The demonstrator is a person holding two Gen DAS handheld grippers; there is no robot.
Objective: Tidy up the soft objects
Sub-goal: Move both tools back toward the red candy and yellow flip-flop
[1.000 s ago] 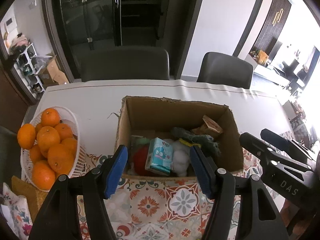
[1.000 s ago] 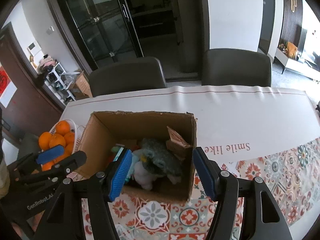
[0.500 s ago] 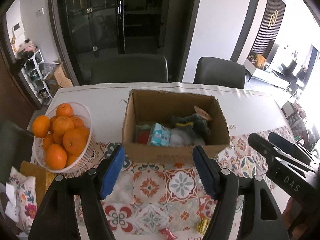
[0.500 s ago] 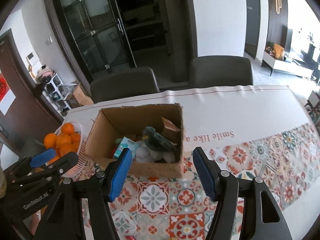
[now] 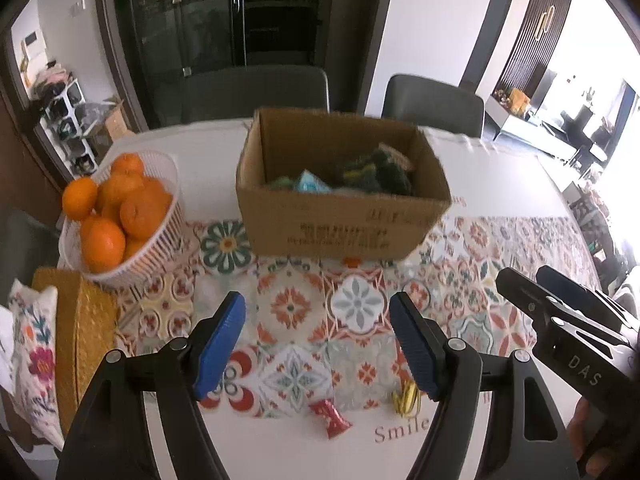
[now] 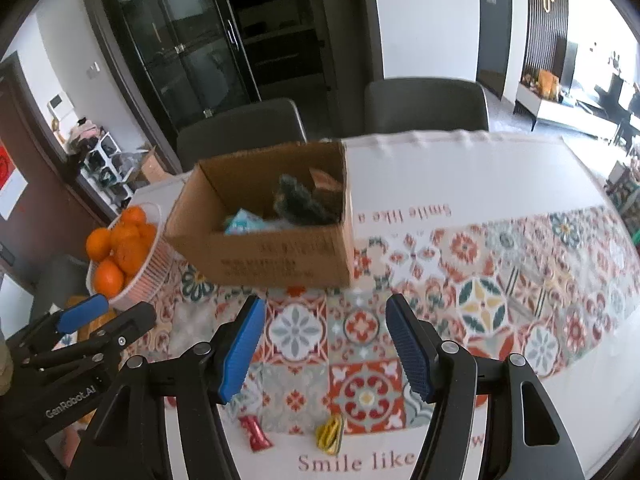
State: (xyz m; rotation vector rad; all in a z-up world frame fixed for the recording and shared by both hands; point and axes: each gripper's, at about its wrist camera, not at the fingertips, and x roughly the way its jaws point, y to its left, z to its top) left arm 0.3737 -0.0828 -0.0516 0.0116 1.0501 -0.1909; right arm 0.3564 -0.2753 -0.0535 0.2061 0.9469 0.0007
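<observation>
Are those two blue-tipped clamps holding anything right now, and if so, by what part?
Nothing is held. The left gripper and the right gripper both have their jaws wide apart over the patterned tablecloth, well short of the cardboard box.

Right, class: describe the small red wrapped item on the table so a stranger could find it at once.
Start at the brown cardboard box on the patterned tablecloth, then come to the table's near white edge. Two small wrapped items lie there: the red twisted wrapper is the left one, beside the yellow wrapper.
</observation>
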